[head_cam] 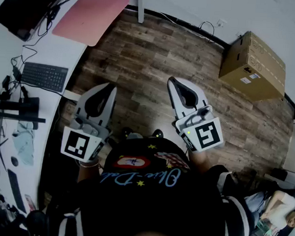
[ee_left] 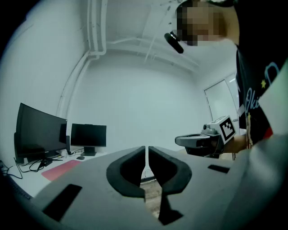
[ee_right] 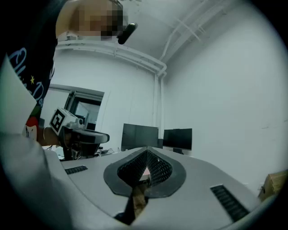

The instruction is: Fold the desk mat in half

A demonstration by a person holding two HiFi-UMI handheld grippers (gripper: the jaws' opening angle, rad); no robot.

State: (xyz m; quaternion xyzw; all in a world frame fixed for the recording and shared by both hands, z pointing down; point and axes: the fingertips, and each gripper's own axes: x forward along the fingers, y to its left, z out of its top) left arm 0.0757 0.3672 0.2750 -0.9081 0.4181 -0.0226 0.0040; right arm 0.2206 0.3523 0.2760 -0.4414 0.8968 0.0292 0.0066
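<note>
**Mat well off, both jaws shut and empty**

We hold the left gripper point(ee_left: 146, 150) and the right gripper point(ee_right: 146, 152) level in front of us over the floor point(head_cam: 158, 54), side by side. Both pairs of jaws are closed, with nothing between them. The pink mat point(head_cam: 92, 15) lies flat on the desk point(head_cam: 66, 50), ahead of the left jaws and off to their left, well apart from both grippers. The folding is not begun.

We judge the mat to be thin, light and limp. It should bend without effort but sag between two holds, so it wants both grippers at once. Lying flat, it offers no raised edge, so the jaws must open a little and work under a corner. We would take the two corners of one short side, one in each pair of jaws, pinching close to the edge. Its surface looks smooth, so the whole sheet may slide on the desk rather than fold, and a shallow pinch may slip.
</note>
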